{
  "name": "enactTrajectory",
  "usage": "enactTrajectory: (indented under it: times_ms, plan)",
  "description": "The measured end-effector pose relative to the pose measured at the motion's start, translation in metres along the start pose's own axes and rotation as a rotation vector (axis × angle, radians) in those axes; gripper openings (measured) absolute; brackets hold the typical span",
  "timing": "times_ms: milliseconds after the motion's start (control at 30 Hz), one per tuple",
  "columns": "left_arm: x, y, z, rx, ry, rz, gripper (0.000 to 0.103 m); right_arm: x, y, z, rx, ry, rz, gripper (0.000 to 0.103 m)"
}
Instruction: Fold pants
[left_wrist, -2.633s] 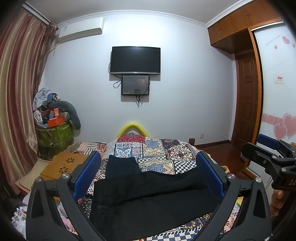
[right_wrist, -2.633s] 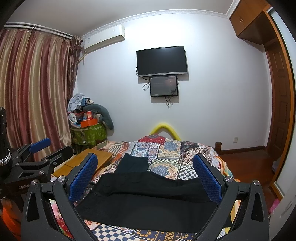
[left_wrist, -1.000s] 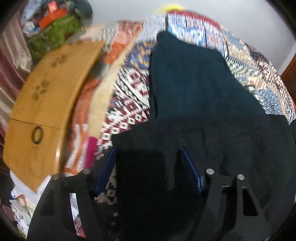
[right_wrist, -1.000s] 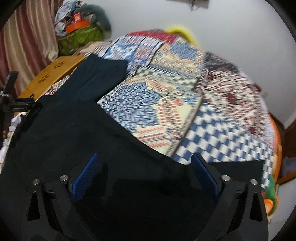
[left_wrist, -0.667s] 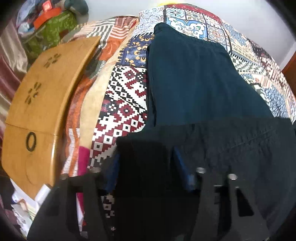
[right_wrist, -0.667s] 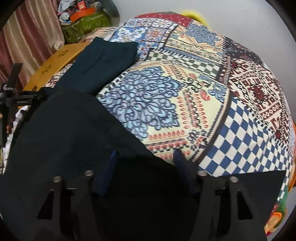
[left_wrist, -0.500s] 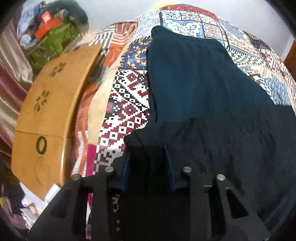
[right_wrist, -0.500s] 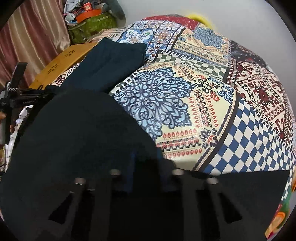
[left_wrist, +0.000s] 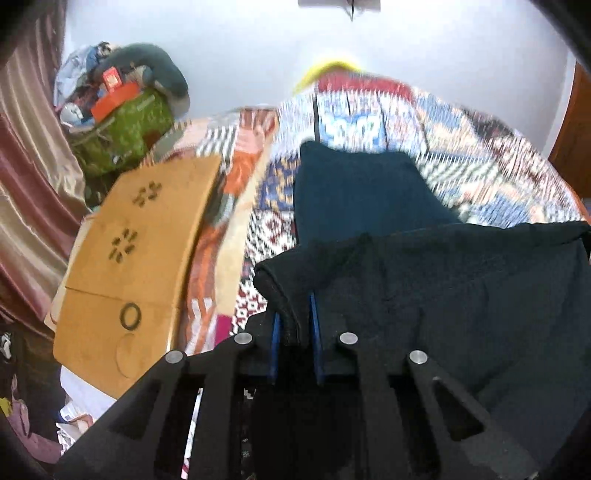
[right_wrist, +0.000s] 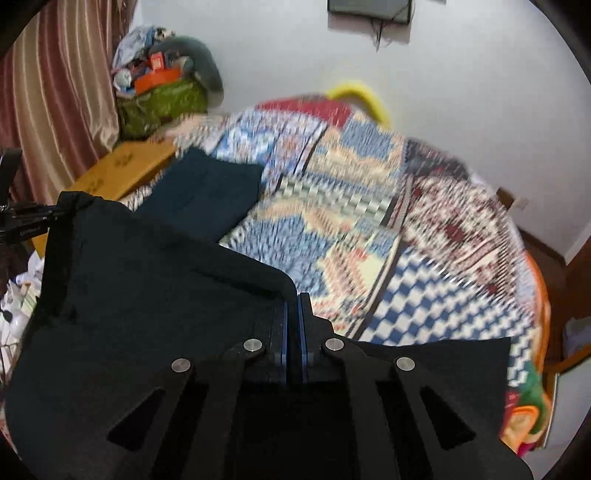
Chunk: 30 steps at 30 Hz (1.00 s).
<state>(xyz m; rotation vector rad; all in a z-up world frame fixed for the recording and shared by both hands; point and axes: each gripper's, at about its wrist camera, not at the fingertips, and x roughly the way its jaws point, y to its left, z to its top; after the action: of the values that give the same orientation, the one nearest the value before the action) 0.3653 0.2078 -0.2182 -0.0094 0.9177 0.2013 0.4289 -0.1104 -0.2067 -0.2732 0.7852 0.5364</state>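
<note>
Black pants (left_wrist: 461, 295) lie across the near end of the bed (right_wrist: 424, 266), over its patterned quilt. Left claw (left_wrist: 295, 317) is clamped on a bunched corner of the pants at their left edge. Right claw (right_wrist: 294, 314) is pinched tight on the pants' far edge. Folded dark teal garment (left_wrist: 362, 192) lies just beyond, partly under the pants. Wooden folding surface (left_wrist: 133, 258) beside the bed.

Bed with multicoloured patchwork quilt (right_wrist: 369, 236); folded dark teal garment (left_wrist: 354, 192) lies on it. Tan wooden board (left_wrist: 129, 258) beside bed. Green bag (right_wrist: 162, 103) near striped curtain (right_wrist: 55, 92).
</note>
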Motion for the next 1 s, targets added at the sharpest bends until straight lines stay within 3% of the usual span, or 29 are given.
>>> enactTrajectory:
  times_ms: [233, 533, 1000]
  plan:
    - [-0.056, 0.007, -0.007, -0.006, -0.070, -0.059, 0.014, -0.058, 0.009, -0.003, 0.022, -0.054, -0.002, 0.004]
    - [-0.117, 0.018, -0.073, -0.037, -0.104, -0.099, 0.014, -0.114, 0.035, -0.053, 0.031, -0.058, 0.041, 0.004]
    - [-0.136, 0.032, -0.186, -0.119, 0.017, -0.119, 0.015, -0.152, 0.072, -0.131, 0.065, -0.033, 0.164, 0.004]
